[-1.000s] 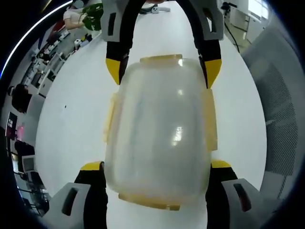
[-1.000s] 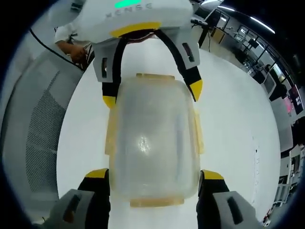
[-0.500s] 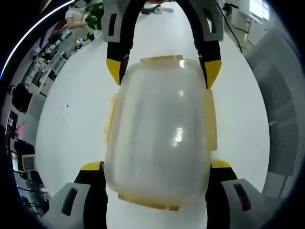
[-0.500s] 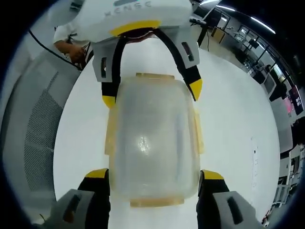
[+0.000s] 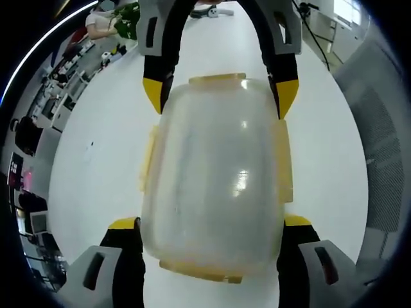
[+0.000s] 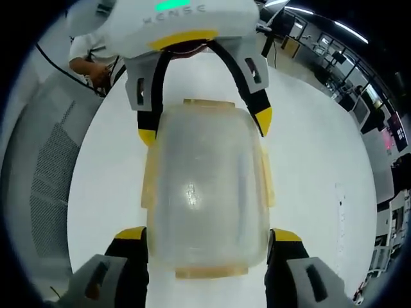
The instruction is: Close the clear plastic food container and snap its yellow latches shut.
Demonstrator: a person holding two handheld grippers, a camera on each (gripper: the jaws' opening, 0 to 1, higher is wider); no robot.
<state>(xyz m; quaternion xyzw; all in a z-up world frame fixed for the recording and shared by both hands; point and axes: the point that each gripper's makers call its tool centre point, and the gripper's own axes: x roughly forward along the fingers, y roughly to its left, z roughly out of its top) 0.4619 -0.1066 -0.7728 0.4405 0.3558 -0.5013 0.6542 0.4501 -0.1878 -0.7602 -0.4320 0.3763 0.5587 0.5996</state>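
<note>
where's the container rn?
The clear container sits mid-frame in both views on the white table, bracketed at opposite ends by the left gripper and right gripper.

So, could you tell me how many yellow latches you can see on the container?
4 on the container in the left gripper view: far end latch, near end latch, left side latch, right side latch.

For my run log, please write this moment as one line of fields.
container: clear, lid on, on white table | left gripper: jaws astride near end | right gripper: jaws astride far end | yellow latches: snapped or not, cannot tell
</note>
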